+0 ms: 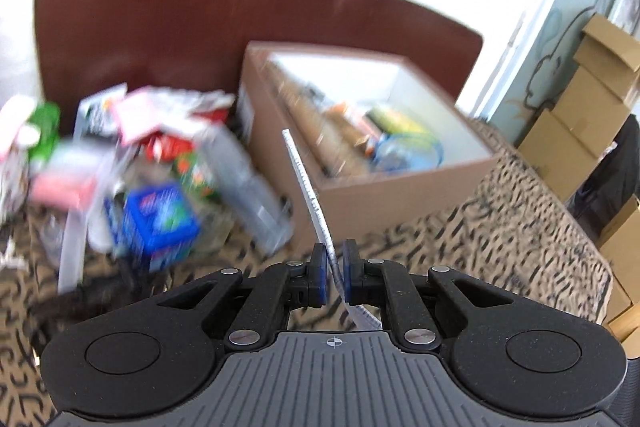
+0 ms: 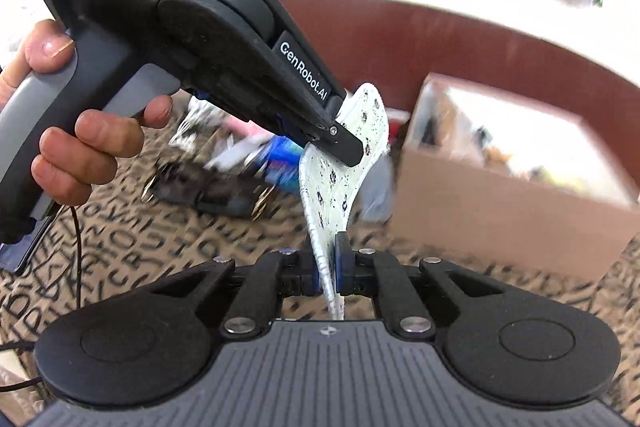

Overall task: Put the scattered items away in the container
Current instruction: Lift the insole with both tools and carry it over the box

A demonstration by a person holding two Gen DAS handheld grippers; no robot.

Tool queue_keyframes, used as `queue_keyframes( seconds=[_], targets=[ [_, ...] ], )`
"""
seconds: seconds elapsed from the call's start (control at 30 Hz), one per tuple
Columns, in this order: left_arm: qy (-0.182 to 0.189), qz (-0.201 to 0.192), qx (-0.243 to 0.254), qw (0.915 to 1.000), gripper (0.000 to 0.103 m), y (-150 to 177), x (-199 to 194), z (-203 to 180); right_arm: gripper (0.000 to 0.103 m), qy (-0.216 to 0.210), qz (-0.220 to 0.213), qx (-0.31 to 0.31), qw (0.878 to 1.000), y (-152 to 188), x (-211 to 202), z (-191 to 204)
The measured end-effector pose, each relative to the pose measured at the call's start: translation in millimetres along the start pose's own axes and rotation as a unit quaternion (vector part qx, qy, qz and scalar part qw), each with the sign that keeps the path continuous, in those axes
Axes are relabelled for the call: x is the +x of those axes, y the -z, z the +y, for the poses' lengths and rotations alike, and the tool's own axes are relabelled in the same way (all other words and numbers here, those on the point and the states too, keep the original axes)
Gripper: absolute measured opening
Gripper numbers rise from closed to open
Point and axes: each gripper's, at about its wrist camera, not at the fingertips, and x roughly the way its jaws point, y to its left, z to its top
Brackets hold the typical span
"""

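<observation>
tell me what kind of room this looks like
Probably a room in a home, maybe a bedroom or storage room: a patterned spread under a brown padded headboard-like panel, a painted wall, and stacked cardboard boxes alongside.

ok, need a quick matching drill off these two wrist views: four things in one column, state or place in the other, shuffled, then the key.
Things
1. left tongs
2. white spotted insole
3. cardboard box
4. blue carton

States or places
A. open-topped, already holding items
B. in the loose pile on the patterned cloth
C. pinched at two spots, off the cloth
D. shut on the insole's edge

Pairs: 1-D, 2-C, 3-A, 4-B

The right tongs are shut on the same insole.
</observation>
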Motion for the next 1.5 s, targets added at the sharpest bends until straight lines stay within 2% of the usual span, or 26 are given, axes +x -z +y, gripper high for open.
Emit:
queue_keyframes(
  seconds=[0.2, 0.43, 0.53, 0.77, 1.17, 1.5],
  targets=[
    [0.007, -0.027, 0.021, 0.9994, 0.003, -40.4, 5.1, -25.4, 0.008, 0.036, -0.033, -0.001, 0.999, -24.0, -5.0, -31.0],
    [0.032, -0.036, 0.033, 0.9983, 0.004, -85.4, 28.7, -35.0, 0.009, 0.067, -0.053, -0.002, 0.996, -43.9, 1.7, -63.7],
    [0.042, -0.042, 0.04, 0.9974, 0.004, -103.1, 42.0, -36.2, 0.009, 0.078, -0.057, 0.0, 0.995, -52.1, 15.7, -81.0],
    [0.045, -0.024, 0.031, 0.9982, 0.005, -135.0, 88.3, -28.3, 0.009, 0.086, -0.048, 0.012, 0.995, -61.7, 51.7, -109.2],
    [0.042, 0.012, 0.033, 0.9985, 0.005, -154.1, 174.1, -2.0, 0.009, 0.091, 0.002, 0.018, 0.996, -63.2, 117.0, -148.5],
    [0.021, 0.043, 0.029, 0.9984, 0.005, -152.6, 210.3, 18.6, 0.011, 0.084, 0.04, 0.017, 0.996, -60.6, 151.3, -155.6]
  ],
)
